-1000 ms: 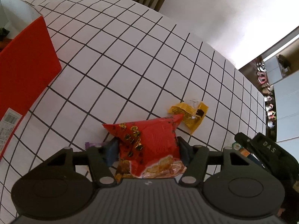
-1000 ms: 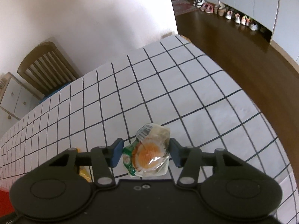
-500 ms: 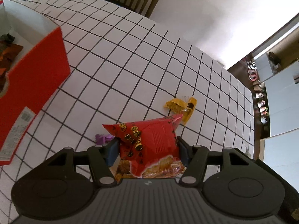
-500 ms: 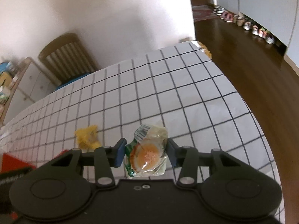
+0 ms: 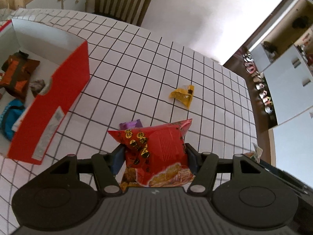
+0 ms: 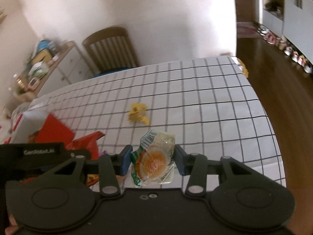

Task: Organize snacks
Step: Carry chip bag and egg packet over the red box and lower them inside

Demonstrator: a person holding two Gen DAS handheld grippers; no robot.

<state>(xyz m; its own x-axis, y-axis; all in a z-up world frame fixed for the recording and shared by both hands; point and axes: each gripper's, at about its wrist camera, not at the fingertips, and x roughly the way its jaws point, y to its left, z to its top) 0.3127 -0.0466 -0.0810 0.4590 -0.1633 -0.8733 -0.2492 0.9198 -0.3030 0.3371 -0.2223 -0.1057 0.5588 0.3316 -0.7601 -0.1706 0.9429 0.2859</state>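
My left gripper (image 5: 154,156) is shut on a red snack bag (image 5: 162,143) with gold print, held above the checked tablecloth (image 5: 137,58). An open red box (image 5: 58,98) with white inside stands to the left; a brown-orange packet (image 5: 15,72) and a blue one (image 5: 11,113) lie in it. In the right wrist view my right gripper (image 6: 152,160) is shut on a clear packet (image 6: 156,156) with an orange disc and green print, both pads pressing its sides. On the cloth lie a yellow packet (image 5: 183,96) (image 6: 138,113) and a purple one (image 5: 131,124).
A wooden chair (image 5: 123,0) (image 6: 111,49) stands at the table's far side, with a low white cabinet (image 6: 64,66) carrying clutter beside it. The table's right edge (image 6: 270,129) drops to a dark wooden floor. A small yellow thing (image 6: 242,68) sits at the far corner.
Both grippers have risen and swung left with their packets still held. The red box's inside has come into the left view, and the yellow packet now lies farther off.
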